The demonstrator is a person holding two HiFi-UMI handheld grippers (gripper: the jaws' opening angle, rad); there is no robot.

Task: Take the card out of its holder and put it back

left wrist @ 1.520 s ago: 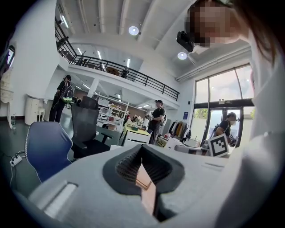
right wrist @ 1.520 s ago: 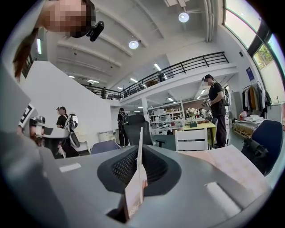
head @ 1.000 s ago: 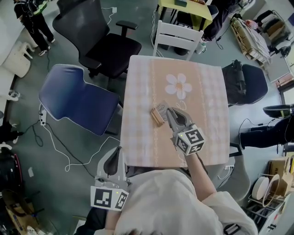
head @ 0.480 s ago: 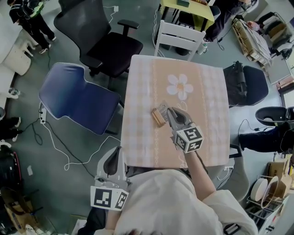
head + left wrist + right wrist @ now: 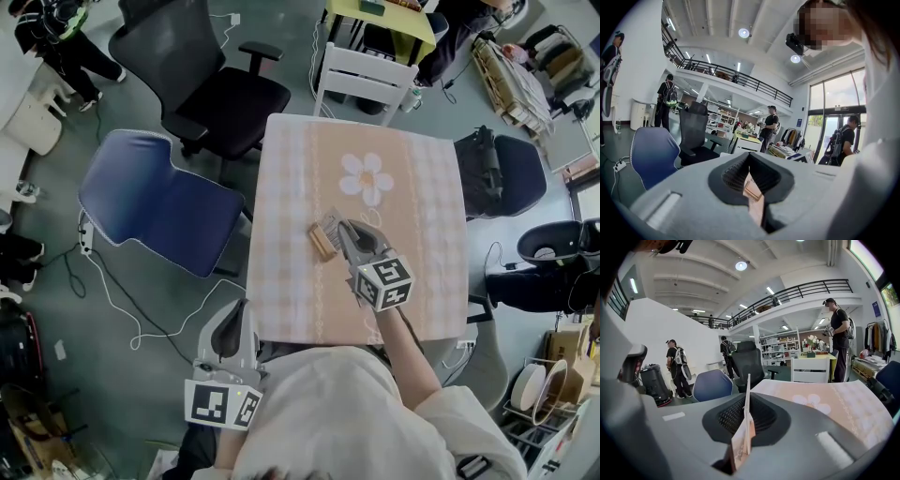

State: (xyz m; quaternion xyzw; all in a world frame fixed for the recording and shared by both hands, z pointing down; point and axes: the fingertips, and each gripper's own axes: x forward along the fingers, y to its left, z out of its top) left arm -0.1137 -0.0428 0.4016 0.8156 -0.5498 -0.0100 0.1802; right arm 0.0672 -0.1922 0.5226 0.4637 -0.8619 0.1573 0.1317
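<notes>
One card is being pinched edge-up in the right gripper, just beside the one wooden holder that is lying on the flower-print table. The left gripper, second of the two, is hanging off the table's near edge, its tips pressing together on nothing.

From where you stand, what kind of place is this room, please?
Probably a large open workspace or lab, not a home: office chairs stand beside the small table, a railed mezzanine runs overhead, and people with backpacks stand about.
</notes>
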